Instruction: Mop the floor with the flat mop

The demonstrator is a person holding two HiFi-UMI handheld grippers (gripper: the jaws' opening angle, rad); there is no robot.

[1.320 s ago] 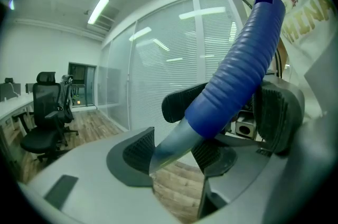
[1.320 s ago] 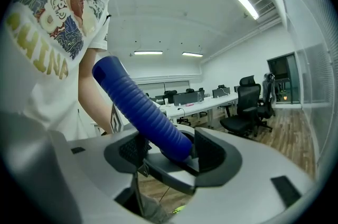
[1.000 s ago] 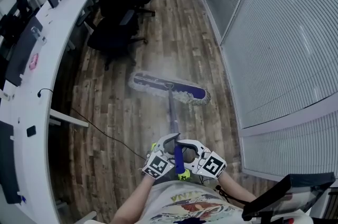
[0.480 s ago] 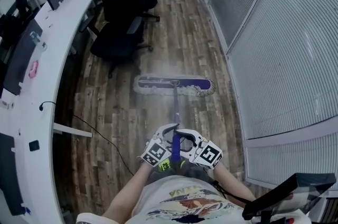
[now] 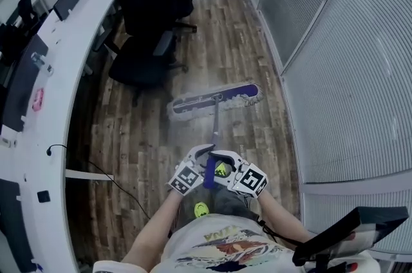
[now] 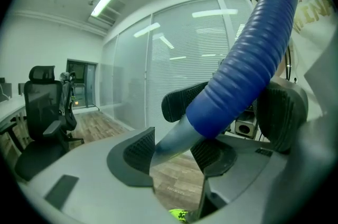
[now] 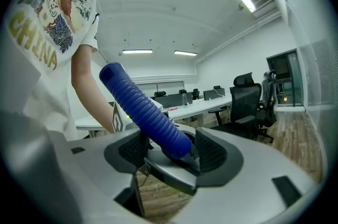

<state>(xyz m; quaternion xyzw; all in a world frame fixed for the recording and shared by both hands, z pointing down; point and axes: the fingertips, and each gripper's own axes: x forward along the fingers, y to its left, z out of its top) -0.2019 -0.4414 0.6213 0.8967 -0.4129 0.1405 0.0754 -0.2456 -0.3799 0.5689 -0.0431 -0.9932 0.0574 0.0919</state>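
Observation:
In the head view the flat mop's purple-and-grey head (image 5: 215,100) lies on the wood floor (image 5: 141,143), its right end angled away from me. Its thin handle (image 5: 214,127) runs back to a blue ribbed grip (image 5: 209,172). My left gripper (image 5: 195,165) and right gripper (image 5: 230,170) are both shut on that grip from opposite sides. The left gripper view has the blue grip (image 6: 243,70) crossing between the jaws of the left gripper (image 6: 169,138). In the right gripper view the right gripper (image 7: 171,151) has its pads clamped on the grip (image 7: 148,112).
Black office chairs (image 5: 151,27) stand just left of and beyond the mop head. A long white desk (image 5: 64,72) with monitors runs along the left. A glass wall with blinds (image 5: 347,72) borders the right. A cable (image 5: 109,178) trails on the floor at left. A yellow-green shoe (image 5: 201,208) shows below the grippers.
The mop head has moved farther away and rotated, its right end swinging from nearer me to farther. Both grippers rose slightly in the view, still holding the grip.

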